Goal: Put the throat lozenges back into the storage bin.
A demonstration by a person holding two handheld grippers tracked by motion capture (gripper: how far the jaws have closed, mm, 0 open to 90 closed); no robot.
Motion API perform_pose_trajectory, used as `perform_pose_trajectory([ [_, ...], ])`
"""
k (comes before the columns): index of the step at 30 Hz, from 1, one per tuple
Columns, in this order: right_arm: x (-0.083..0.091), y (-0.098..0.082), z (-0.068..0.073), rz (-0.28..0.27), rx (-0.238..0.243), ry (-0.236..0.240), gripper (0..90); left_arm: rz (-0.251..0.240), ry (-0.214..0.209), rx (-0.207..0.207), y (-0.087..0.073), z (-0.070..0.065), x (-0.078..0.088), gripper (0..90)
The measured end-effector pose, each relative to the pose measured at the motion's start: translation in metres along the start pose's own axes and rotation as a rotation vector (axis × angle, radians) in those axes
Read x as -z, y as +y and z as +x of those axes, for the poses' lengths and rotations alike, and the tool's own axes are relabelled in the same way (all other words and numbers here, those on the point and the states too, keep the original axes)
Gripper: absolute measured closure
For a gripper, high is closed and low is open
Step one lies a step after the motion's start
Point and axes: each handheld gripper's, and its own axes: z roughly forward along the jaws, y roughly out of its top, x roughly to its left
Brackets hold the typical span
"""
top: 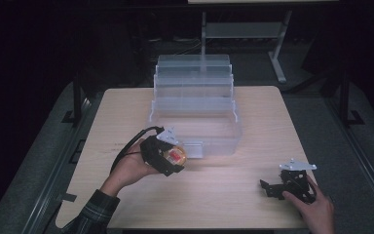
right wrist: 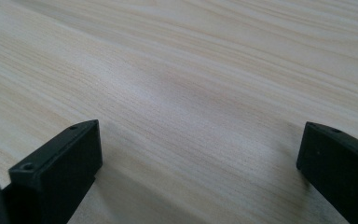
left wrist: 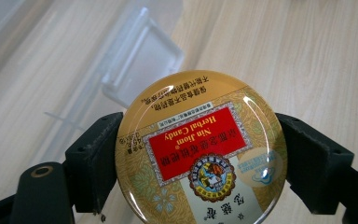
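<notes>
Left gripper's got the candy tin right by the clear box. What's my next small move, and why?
Probably carry the left gripper forward over the front wall of the clear box before lowering. Its jaws are clamped on the candy tin, which hangs just outside the box's front latch, and the open-topped box looks like the likely drop spot. The right gripper rests open on the table, out of the way.

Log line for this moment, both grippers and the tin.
left gripper: shut on candy tin, near front of clear box | right gripper: open, nothing between jaws, low over table
</notes>
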Motion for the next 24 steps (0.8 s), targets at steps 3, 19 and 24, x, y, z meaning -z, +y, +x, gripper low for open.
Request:
perform_pose_trajectory([
  [3,0.0,0.0,0.0,0.001,-0.001,0.0,0.0,-0.006,-0.003,0.01,0.0,0.004,0.002,19.6],
  [19,0.0,0.0,0.0,0.0,-0.001,-0.002,0.0,0.001,0.03,0.033,0.003,0.024,0.007,19.6],
  [24,0.0,0.0,0.0,0.001,-0.001,-0.002,0.0,0.006,0.037,0.042,0.005,0.03,0.007,19.6],
])
